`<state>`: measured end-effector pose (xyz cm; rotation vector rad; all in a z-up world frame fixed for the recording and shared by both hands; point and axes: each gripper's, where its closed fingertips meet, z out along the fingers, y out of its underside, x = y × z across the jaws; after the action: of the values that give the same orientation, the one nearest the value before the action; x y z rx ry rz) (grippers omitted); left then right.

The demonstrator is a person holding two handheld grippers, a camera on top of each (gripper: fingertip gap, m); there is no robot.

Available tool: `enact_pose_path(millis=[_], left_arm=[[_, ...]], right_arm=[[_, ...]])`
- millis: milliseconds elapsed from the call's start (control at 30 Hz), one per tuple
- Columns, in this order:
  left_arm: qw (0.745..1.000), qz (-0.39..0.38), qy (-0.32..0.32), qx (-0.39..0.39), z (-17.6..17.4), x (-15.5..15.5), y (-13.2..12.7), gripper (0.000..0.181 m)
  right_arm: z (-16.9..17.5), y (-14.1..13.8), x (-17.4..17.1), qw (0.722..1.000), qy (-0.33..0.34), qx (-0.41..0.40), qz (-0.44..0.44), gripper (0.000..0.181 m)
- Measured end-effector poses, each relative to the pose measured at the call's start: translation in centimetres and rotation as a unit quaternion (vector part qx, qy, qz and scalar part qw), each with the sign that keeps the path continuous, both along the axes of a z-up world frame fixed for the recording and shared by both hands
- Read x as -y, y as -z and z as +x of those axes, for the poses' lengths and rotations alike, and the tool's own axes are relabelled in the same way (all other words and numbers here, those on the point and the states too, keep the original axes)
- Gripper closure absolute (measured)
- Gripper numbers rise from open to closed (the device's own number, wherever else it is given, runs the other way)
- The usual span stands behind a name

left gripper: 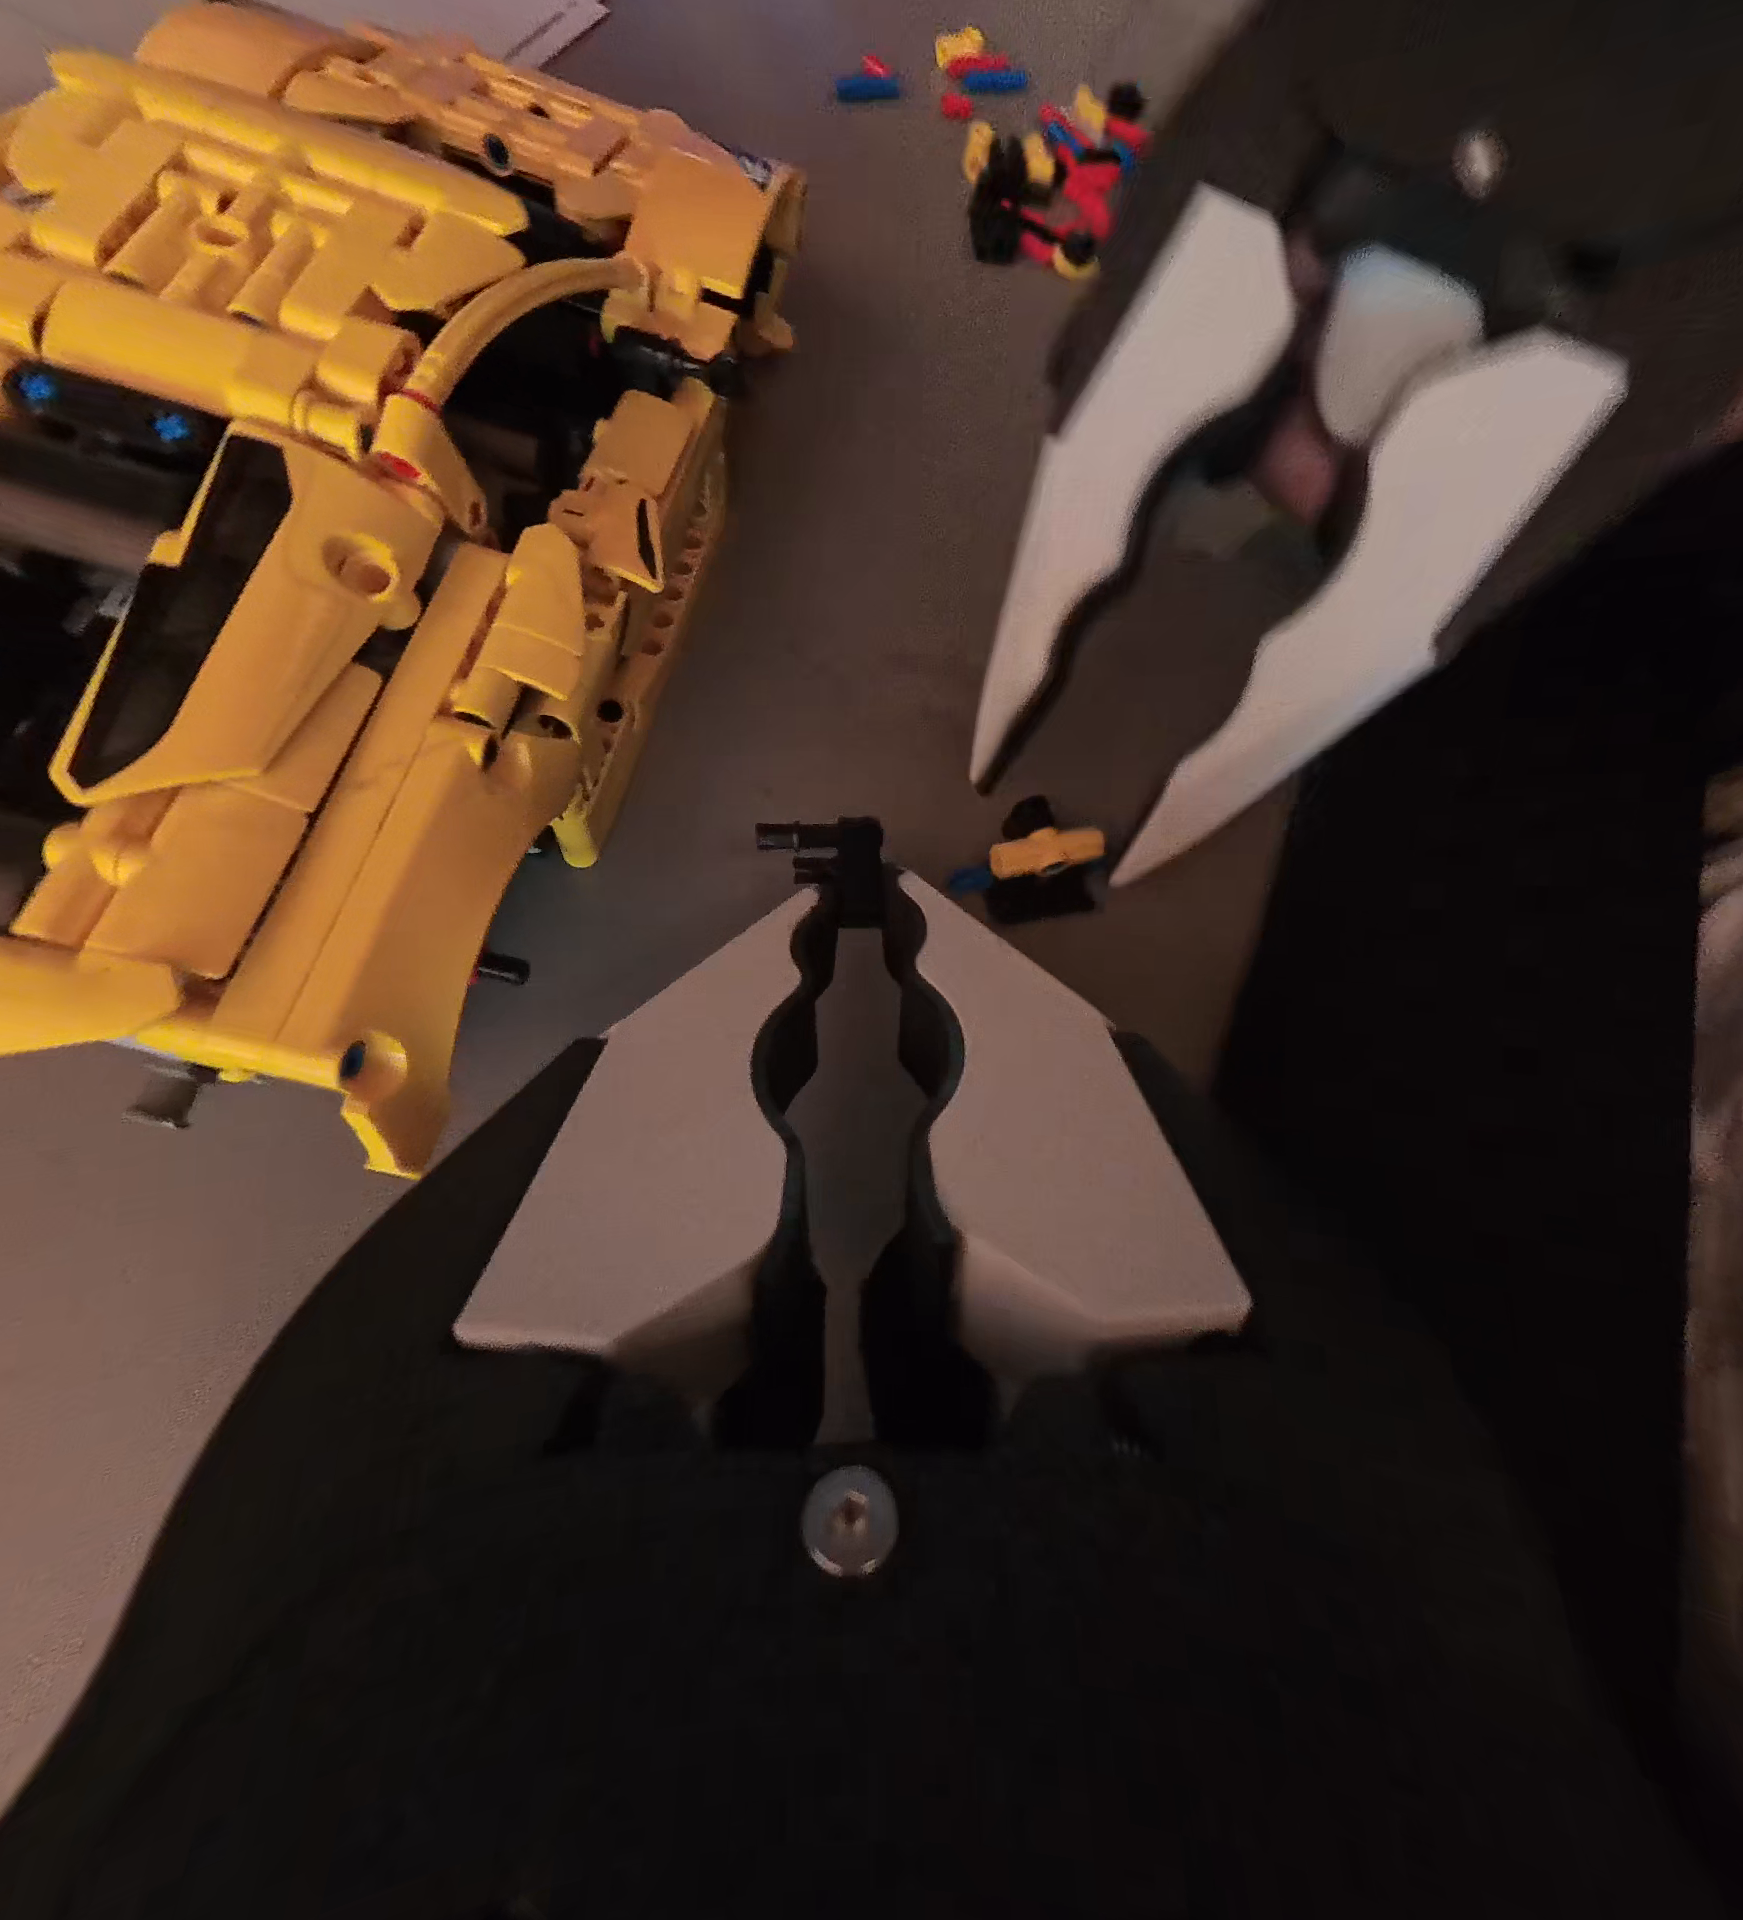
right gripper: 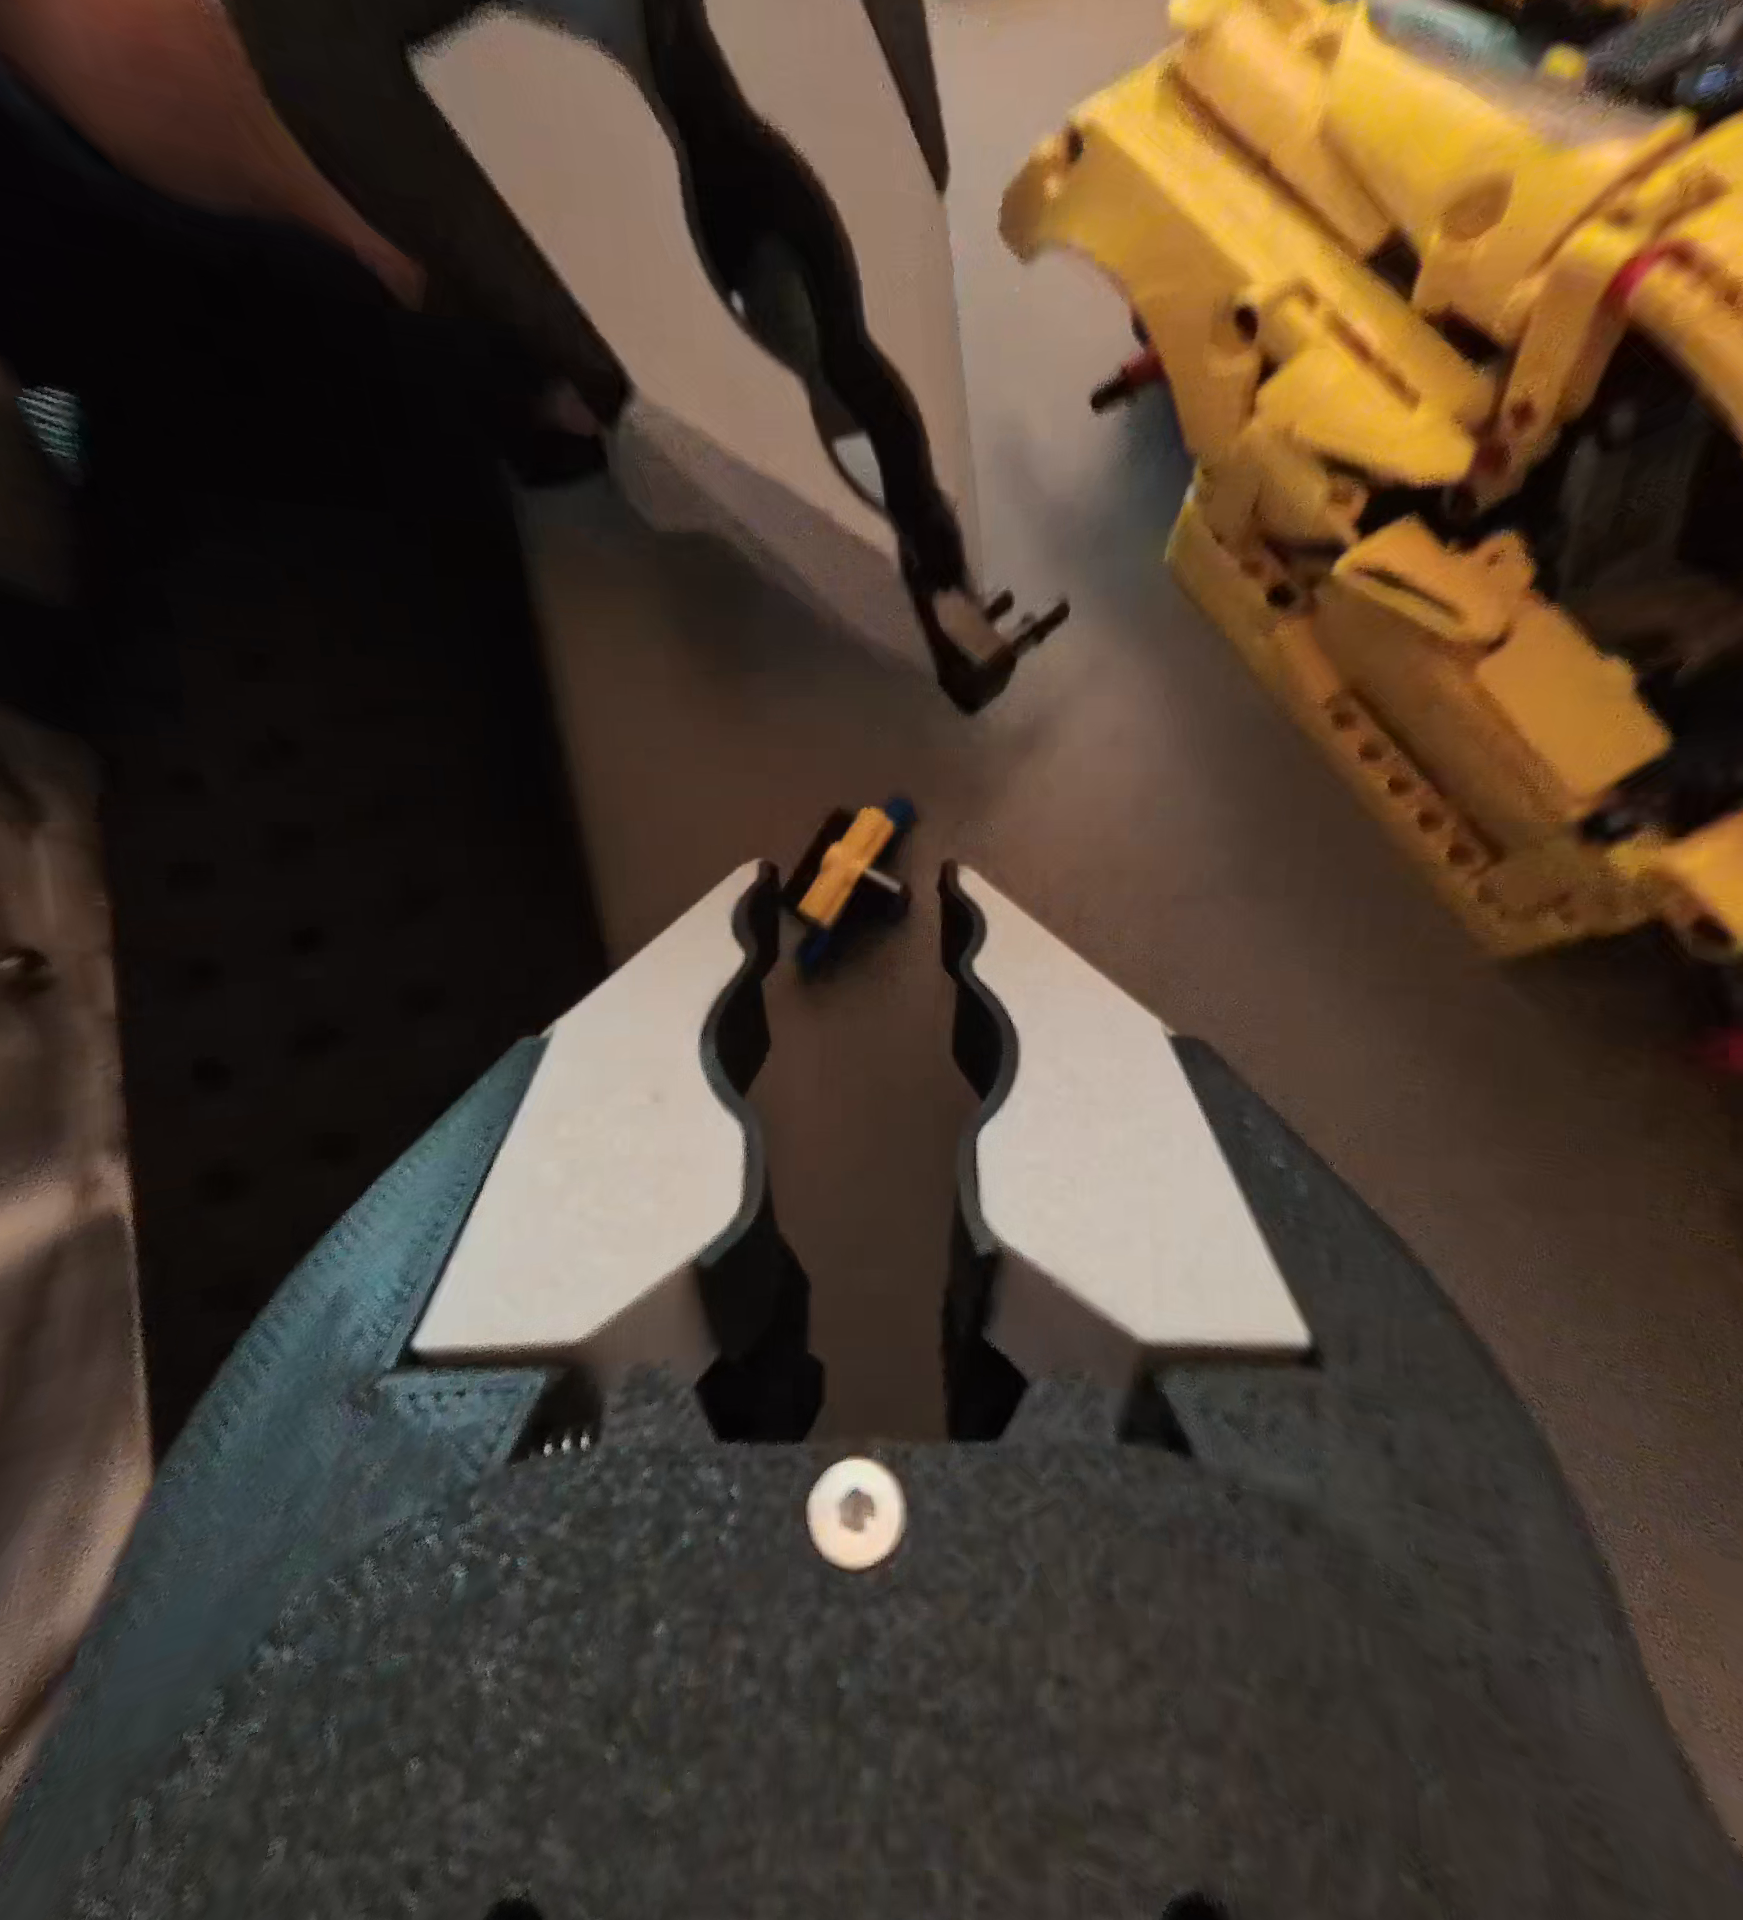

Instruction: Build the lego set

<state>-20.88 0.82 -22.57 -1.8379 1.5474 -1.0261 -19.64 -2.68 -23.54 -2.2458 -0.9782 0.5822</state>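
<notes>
The large yellow brick-built car body (left gripper: 254, 540) lies on the grey counter (left gripper: 846, 623), and it looks well advanced: roof panels, side pods, a curved yellow hose and black inner framing are all in place. No wheels show, bare axle stubs stick out along its lower edge, and the cabin is open in places, so a good part of the build seems left to do.

The left tool (left gripper: 851, 883) is pinched narrow on a small black angled connector with pins (left gripper: 825, 844), held clear of the counter just beside the car's flank. The right tool (right gripper: 856, 883) stands wide apart, nothing in it, its tips to either side of a small sub-assembly of a yellow cross piece on black and blue parts (right gripper: 846, 878), which rests on the counter near the black connector.

Farther off lies a loose scatter of red, blue, yellow and black pieces (left gripper: 1033, 156), not yet used. Judging by this, the step in hand is joining the black connector to the little sub-assembly before it goes onto the car.
</notes>
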Motion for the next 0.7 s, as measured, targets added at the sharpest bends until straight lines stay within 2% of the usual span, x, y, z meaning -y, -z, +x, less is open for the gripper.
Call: enact_pose_path(millis=[67,133,200,333,533,700], left_arm=[[1.000,-0.012,-0.015,0.008,0.1,0.0,-0.2,0.173],[0.999,-0.012,-0.025,0.016,0.2,0.0,-0.5,0.174],[0.999,-0.013,-0.028,0.023,0.2,0.1,-0.6,0.174],[0.999,0.008,-0.042,0.021,-0.1,-0.5,-0.5,0.174],[0.997,0.023,-0.067,0.031,-0.6,-1.4,-1.0,0.173],[0.996,0.027,-0.076,0.041,-0.8,-1.6,-1.4,0.174]], right_arm=[[0.0,0.5,0.4,0.999,0.038,0.025,0.023,0.153],[0.3,-0.1,0.1,0.995,0.068,0.045,0.057,0.163],[0.2,-0.7,-0.3,0.992,0.088,0.039,0.079,0.164],[-0.1,0.6,-0.3,0.994,0.084,0.054,0.038,0.161],[-0.1,0.8,-0.6,0.994,0.098,0.036,0.010,0.166],[-0.1,0.6,-0.8,0.994,0.103,-0.016,-0.031,0.166]])
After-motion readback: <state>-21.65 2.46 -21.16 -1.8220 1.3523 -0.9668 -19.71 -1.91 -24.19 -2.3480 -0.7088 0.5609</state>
